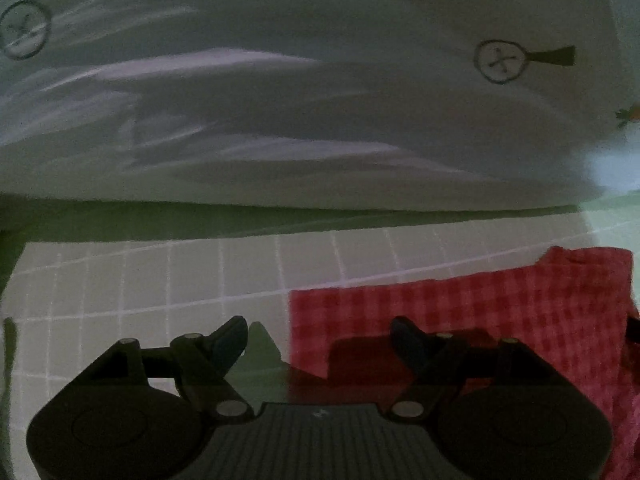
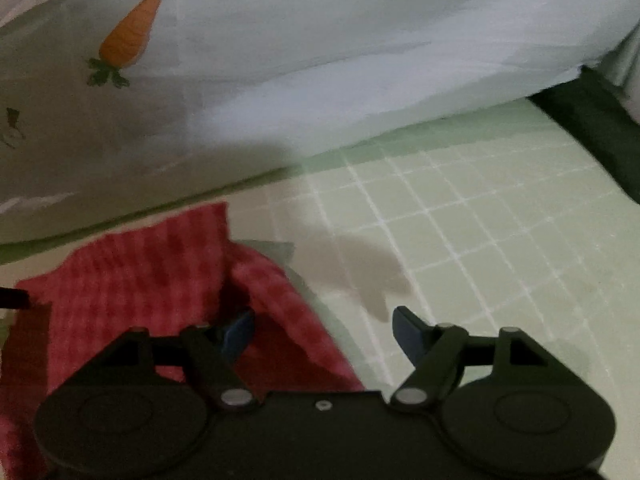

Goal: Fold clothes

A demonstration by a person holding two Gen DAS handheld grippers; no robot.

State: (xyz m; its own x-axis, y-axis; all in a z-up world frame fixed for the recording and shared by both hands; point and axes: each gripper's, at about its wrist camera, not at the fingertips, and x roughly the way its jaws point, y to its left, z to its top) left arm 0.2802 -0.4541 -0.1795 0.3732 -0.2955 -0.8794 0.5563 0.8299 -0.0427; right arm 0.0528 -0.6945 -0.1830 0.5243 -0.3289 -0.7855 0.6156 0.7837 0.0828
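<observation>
A red checked cloth lies on the pale green gridded sheet. In the left wrist view its left edge runs between my fingers. My left gripper is open, its right fingertip over the cloth and its left one over the sheet. In the right wrist view the cloth lies at lower left with a raised fold along its right edge. My right gripper is open; its left fingertip sits in the fold, its right one over bare sheet.
A white quilt with small printed motifs is bunched along the far side, just behind the cloth. It shows a carrot print in the right wrist view. A dark gap lies at the far right.
</observation>
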